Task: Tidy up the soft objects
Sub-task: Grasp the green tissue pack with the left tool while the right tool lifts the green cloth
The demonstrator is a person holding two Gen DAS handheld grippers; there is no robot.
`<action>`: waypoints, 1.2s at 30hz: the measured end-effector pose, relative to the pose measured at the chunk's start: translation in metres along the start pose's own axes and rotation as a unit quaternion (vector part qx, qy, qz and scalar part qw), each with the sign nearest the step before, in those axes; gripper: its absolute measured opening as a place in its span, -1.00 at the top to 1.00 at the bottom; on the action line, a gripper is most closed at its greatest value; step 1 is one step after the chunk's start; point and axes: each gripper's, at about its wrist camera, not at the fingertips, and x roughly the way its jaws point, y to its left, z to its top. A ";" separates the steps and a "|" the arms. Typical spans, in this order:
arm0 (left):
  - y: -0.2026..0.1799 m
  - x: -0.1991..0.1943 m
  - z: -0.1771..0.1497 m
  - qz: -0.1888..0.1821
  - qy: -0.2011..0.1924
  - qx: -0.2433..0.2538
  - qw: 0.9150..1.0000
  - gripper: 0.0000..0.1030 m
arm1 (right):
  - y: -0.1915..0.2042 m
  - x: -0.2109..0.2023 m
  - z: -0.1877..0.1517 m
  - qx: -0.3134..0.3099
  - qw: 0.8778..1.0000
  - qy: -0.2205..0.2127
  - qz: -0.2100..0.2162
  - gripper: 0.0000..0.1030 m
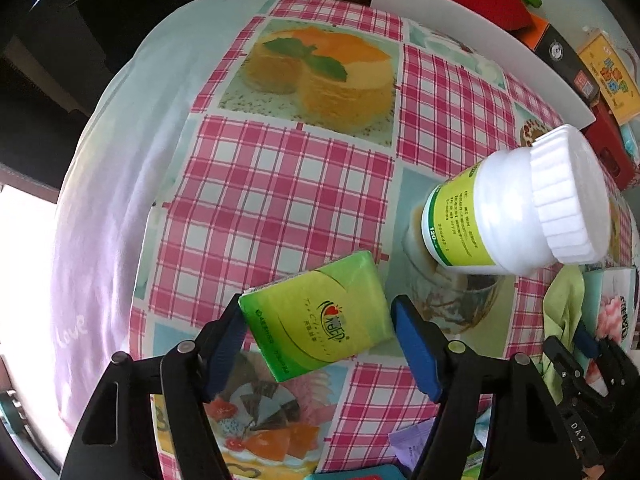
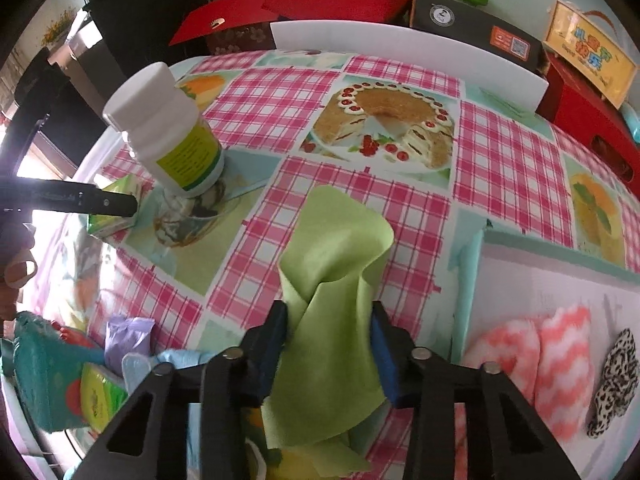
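Observation:
A green tissue pack [image 1: 320,316] lies on the checked tablecloth between the blue pads of my left gripper [image 1: 316,312]. Both pads touch its sides. In the right wrist view the same pack [image 2: 116,216] sits on the table under a dark left fingertip [image 2: 108,202]. My right gripper [image 2: 328,312] is shut on a light green cloth [image 2: 336,260], which stands bunched up between the pads and trails below them. From the left wrist view that cloth [image 1: 564,308] appears at the right edge.
A white bottle [image 1: 500,208] with a green label stands close to the right of the tissue pack. At the right, a white tray [image 2: 560,264] holds pink-and-white fluffy cloths [image 2: 548,368] and a leopard-print scrunchie [image 2: 616,380]. A purple pack [image 2: 128,336] and a teal box [image 2: 44,380] lie near left.

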 end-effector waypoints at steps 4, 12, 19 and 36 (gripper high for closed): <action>-0.003 -0.013 -0.014 -0.003 -0.015 -0.006 1.000 -0.42 | -0.006 -0.007 -0.011 0.011 1.000 -0.003 0.012 0.34; 0.001 -0.071 -0.051 -0.039 -0.100 -0.035 0.994 -0.42 | -0.026 -0.039 -0.035 0.055 0.997 -0.028 0.049 0.34; 0.004 -0.103 -0.086 -0.068 -0.146 -0.066 0.985 -0.42 | -0.019 -0.034 -0.043 0.046 0.998 -0.017 0.036 0.43; 0.007 -0.104 -0.105 -0.072 -0.148 -0.080 0.983 -0.42 | 0.008 -0.021 -0.041 -0.044 0.999 0.004 -0.027 0.39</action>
